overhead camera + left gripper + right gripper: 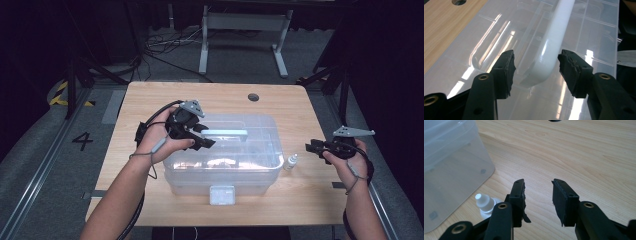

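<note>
Floor marking "4" (pixel 82 141) beside table (pixel 150 100)

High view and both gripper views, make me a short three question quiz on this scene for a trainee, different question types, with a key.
1. True or false: the left gripper has its jaws open on either side of the white handle of the clear storage box's lid.
2. Multiple choice: the small dropper bottle stands A) on the lid, B) on the wooden table beside the box's right end, C) between the right gripper's jaws.
3. Fill in: the right gripper hovers over bare table with its jaws ____.

Key: 1 true; 2 B; 3 open.
</note>
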Action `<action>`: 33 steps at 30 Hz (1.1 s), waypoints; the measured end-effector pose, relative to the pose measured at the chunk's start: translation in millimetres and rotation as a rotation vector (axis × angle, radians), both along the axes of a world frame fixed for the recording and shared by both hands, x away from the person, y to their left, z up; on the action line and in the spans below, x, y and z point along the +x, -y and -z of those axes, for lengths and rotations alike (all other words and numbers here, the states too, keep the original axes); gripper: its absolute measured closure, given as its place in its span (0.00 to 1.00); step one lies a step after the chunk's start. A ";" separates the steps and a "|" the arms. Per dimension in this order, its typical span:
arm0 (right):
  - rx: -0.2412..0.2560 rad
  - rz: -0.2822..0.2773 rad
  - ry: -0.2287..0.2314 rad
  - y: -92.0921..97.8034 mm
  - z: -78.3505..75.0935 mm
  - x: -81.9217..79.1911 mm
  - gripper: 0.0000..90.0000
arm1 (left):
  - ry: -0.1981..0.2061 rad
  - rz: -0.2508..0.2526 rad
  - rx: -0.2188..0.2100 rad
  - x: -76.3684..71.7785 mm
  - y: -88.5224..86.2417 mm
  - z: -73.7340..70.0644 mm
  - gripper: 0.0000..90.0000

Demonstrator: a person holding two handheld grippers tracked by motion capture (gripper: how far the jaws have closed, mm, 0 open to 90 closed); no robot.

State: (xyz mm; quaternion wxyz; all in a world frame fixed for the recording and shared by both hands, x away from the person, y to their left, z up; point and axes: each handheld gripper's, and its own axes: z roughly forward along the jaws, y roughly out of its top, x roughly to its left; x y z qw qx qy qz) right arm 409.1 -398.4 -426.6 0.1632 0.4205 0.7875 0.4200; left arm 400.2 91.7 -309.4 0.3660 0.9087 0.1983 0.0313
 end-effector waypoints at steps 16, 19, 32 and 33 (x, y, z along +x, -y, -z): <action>0.019 0.012 -0.018 6.2 2.1 -8.7 0.70 | 0.087 0.014 0.094 -0.3 6.2 -2.1 0.84; 0.019 0.012 -0.019 6.0 2.1 -8.6 0.70 | 0.092 0.010 0.103 -1.0 7.4 -2.8 0.84; 0.027 0.007 -0.006 0.8 -4.1 -8.9 0.68 | 0.089 -0.001 0.117 1.8 8.6 -6.9 0.84; 0.027 0.007 -0.006 0.8 -4.1 -8.9 0.68 | 0.094 -0.004 0.116 2.6 8.5 -8.3 0.84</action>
